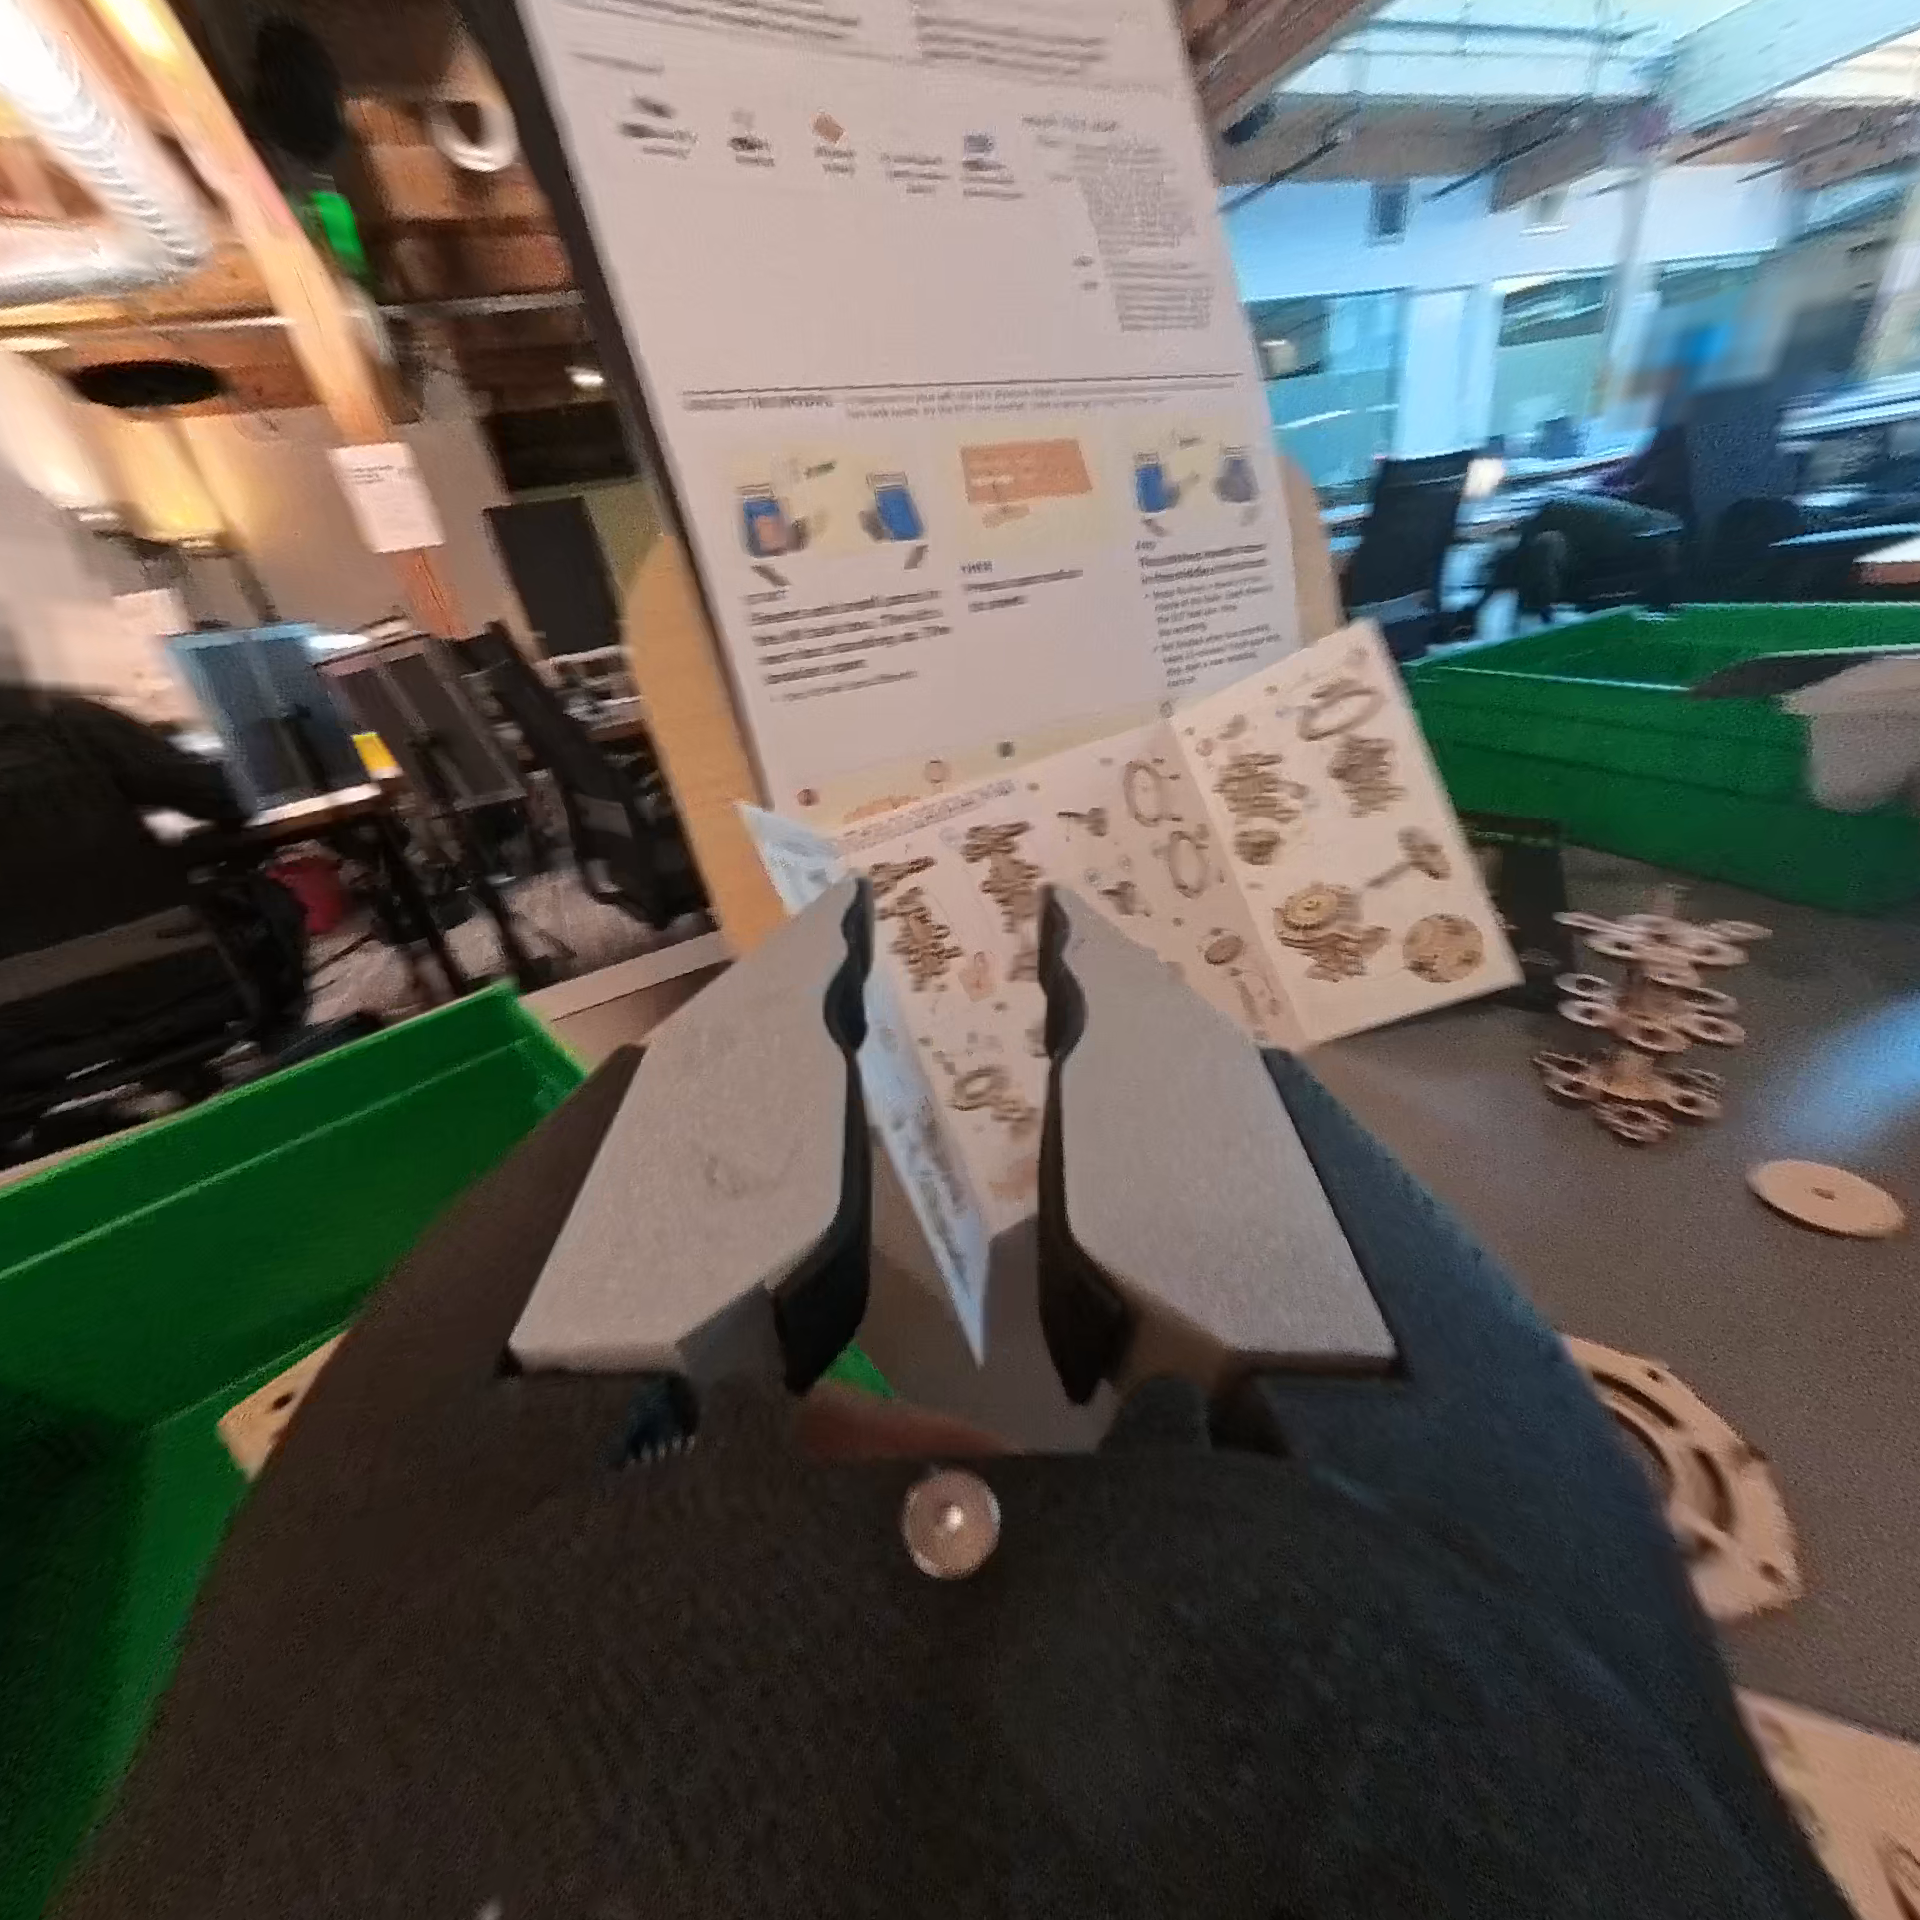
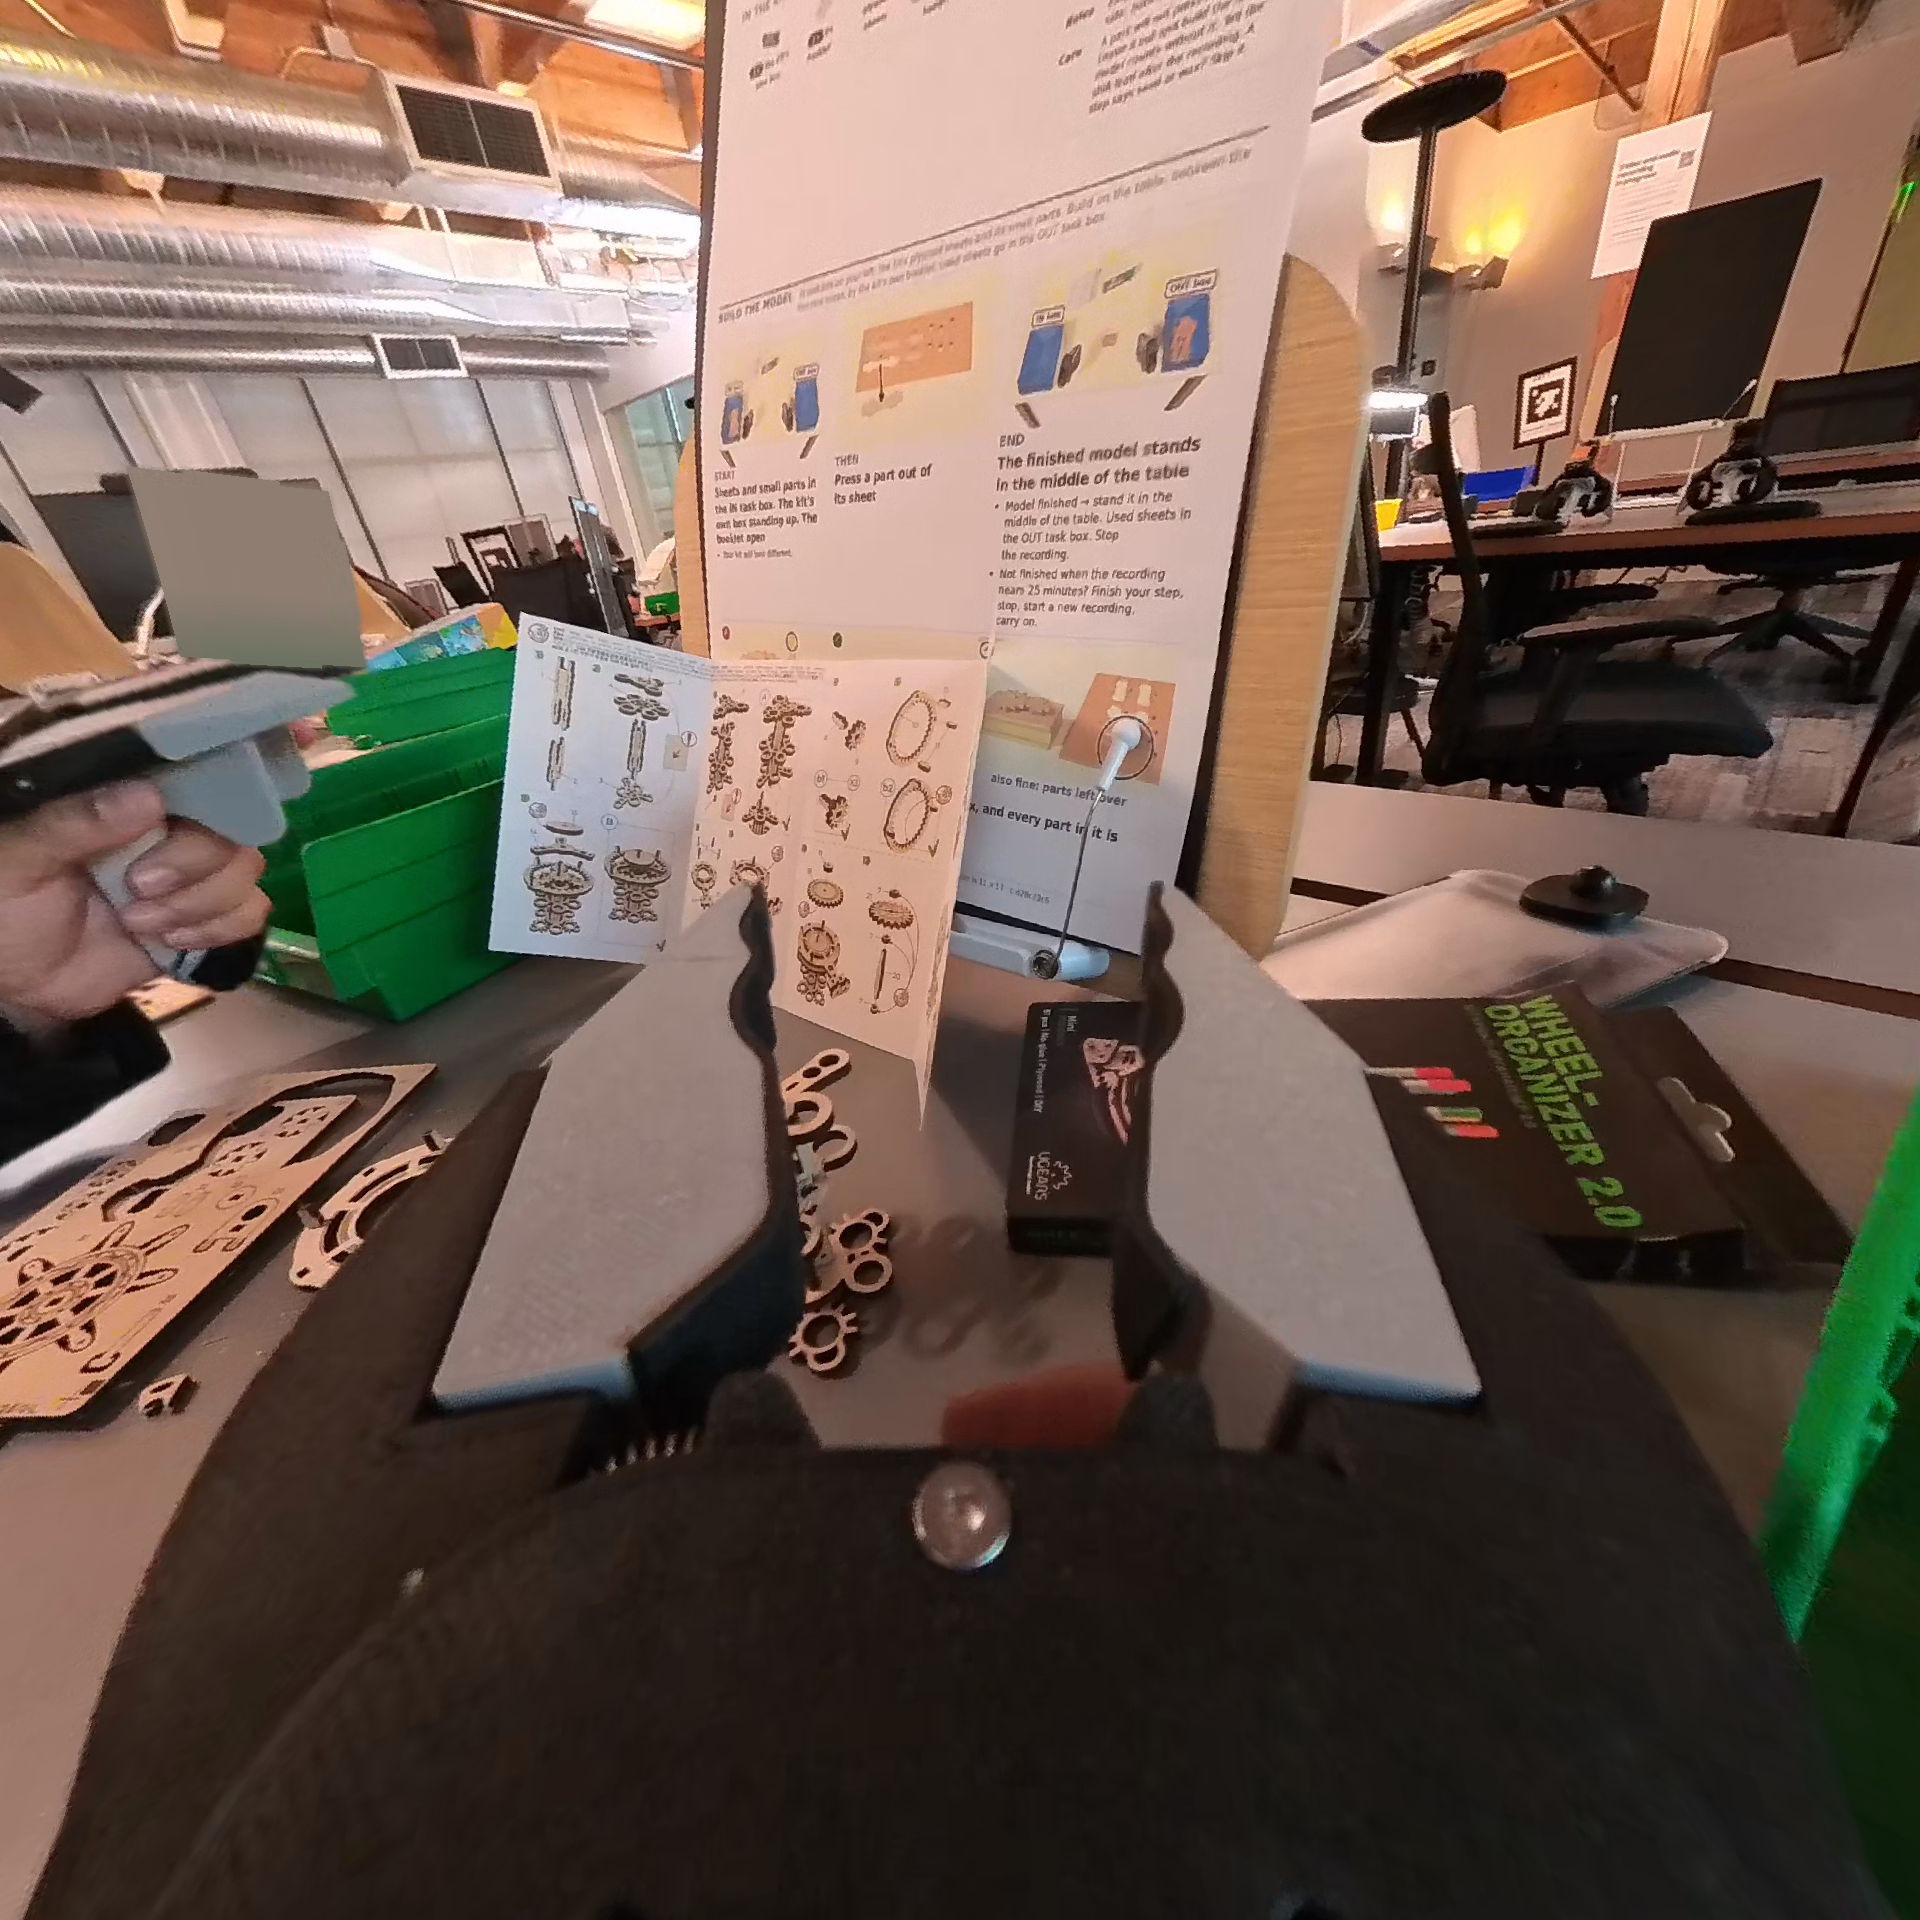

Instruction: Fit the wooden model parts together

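Observation:
In the right wrist view my right gripper [image 2: 956, 925] is open and empty, low over the table. A partly built wooden model [image 2: 836, 1257] of ringed, flower-like layers lies between its fingers, close to the left finger, which hides part of it. A punched plywood sheet [image 2: 156, 1226] and a loose curved ring piece [image 2: 353, 1205] lie at the left. My left gripper [image 2: 208, 748] is held up at the far left by a hand. In the blurred left wrist view my left gripper [image 1: 956, 935] is open and empty, and the stacked wooden model [image 1: 1642, 1029] and a wooden disc [image 1: 1823, 1195] lie to its right.
An open instruction booklet [image 2: 727, 810] stands against a tall instruction board [image 2: 987, 416]. A small black box [image 2: 1070, 1122] and the black kit packaging [image 2: 1558, 1122] lie at the right. Green bins [image 2: 405, 831] stand at the left, and another green bin [image 1: 1662, 748] at the right. Spacing between my two grippers at the tips: around 30 cm. To reach the wooden disc [image 1: 1823, 1195] in a straight line is about 15 cm for my right fingers, about 30 cm for my left.

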Motion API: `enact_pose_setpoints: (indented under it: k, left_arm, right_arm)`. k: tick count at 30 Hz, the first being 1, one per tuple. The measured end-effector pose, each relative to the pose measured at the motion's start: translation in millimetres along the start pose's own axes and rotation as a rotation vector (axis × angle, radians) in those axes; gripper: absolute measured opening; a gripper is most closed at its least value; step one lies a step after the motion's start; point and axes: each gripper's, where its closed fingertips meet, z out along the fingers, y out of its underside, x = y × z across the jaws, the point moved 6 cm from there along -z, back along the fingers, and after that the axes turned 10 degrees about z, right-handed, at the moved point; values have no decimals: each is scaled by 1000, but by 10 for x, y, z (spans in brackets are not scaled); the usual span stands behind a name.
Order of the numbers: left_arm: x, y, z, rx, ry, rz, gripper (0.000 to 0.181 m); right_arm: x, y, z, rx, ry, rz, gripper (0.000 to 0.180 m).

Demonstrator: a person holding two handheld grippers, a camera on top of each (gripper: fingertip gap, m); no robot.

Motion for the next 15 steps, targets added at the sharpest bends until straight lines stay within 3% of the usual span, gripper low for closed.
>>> enact_pose_setpoints:
  k: [4,8,15]
  left_arm:
    - [179,-72,-177,1,214,-11,35]
    - [298,-51,-567,-145,246,203,36]
    - [536,313,-1417,-442,388,148,45]
  right_arm:
    - [11,-24,-29,12,18,-29,70]
    - [-75,-44,-65,1,-16,-48,71]
    - [-834,127,-111,-216,-424,-77,73]
